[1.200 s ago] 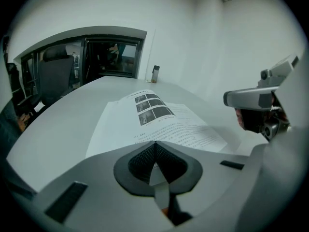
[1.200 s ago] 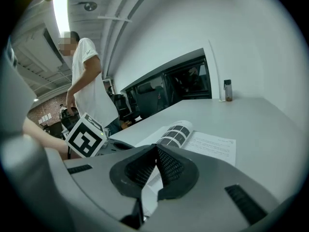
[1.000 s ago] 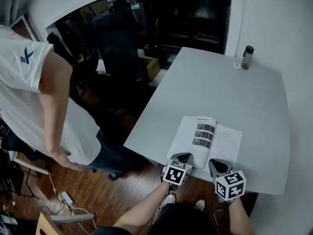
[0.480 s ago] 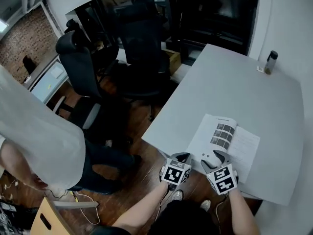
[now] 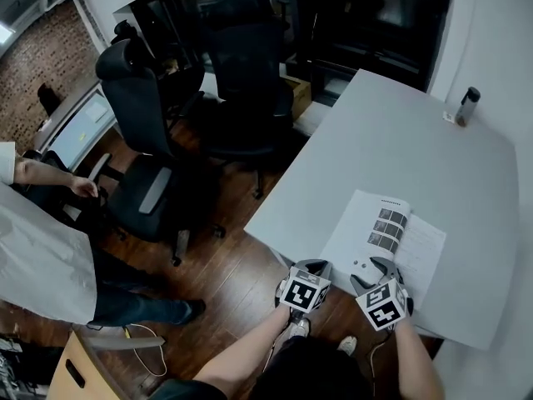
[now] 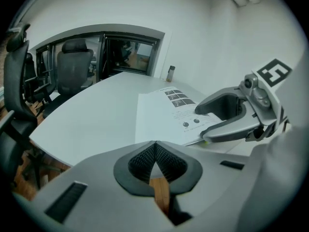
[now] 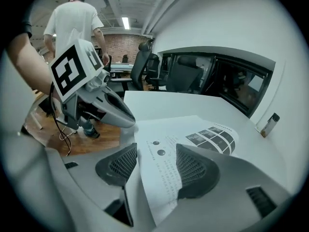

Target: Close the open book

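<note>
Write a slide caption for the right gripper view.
The right claw, jaws opening, straddles the open book's near page edge; the left claw sits alongside.

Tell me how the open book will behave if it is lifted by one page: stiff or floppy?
Probably floppy: the book is thin, and its near page bends in the right gripper view. Likely light, it may slide on the smooth table.

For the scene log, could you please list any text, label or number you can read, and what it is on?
Nothing is legible.
Open book: printed lines beside small photos, too blurred to read.
Bottle: any label is too small to read.
Marker cubes: black-and-white squares, no words.
</note>
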A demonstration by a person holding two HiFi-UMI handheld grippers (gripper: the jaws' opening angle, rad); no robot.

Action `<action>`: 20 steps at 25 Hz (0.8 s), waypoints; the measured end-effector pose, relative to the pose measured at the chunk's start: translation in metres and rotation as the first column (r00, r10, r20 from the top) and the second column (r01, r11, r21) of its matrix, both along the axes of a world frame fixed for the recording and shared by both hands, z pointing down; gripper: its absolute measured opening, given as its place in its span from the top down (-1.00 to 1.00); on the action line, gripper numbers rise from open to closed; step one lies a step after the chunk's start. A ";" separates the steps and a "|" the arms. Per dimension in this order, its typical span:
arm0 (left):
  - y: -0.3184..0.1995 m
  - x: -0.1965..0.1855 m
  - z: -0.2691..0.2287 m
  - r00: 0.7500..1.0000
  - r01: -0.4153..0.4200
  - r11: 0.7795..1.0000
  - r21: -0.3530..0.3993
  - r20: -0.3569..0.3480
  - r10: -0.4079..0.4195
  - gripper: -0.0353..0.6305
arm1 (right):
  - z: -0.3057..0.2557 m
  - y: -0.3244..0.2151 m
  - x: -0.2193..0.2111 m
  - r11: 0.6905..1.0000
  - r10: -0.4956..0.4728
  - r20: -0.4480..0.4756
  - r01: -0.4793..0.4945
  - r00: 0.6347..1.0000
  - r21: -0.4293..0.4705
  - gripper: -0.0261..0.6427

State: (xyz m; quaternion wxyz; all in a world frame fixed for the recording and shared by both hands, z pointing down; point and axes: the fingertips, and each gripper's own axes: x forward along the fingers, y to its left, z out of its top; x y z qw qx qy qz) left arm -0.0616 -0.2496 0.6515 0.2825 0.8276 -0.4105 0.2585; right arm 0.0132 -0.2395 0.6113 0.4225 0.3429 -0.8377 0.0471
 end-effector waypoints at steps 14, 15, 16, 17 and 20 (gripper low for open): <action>0.006 0.059 -0.010 0.993 -0.117 0.993 0.024 -0.010 0.117 0.88 | -0.017 0.026 0.051 0.988 0.154 0.117 -0.153 0.981 -0.023 0.30; 0.008 0.063 -0.009 0.992 -0.123 0.992 0.022 -0.007 0.123 0.88 | -0.017 0.028 0.055 0.986 0.165 0.121 -0.164 0.979 -0.023 0.31; 0.009 0.065 -0.008 0.992 -0.128 0.992 0.019 -0.005 0.128 0.88 | -0.018 0.029 0.060 0.984 0.178 0.127 -0.177 0.976 -0.025 0.31; 0.010 0.067 -0.007 0.991 -0.131 0.991 0.015 -0.001 0.131 0.88 | -0.020 0.031 0.064 0.981 0.193 0.137 -0.191 0.972 -0.027 0.33; 0.013 0.070 -0.006 0.991 -0.133 0.991 0.011 0.010 0.133 0.88 | -0.023 0.037 0.077 0.971 0.239 0.168 -0.238 0.957 -0.027 0.43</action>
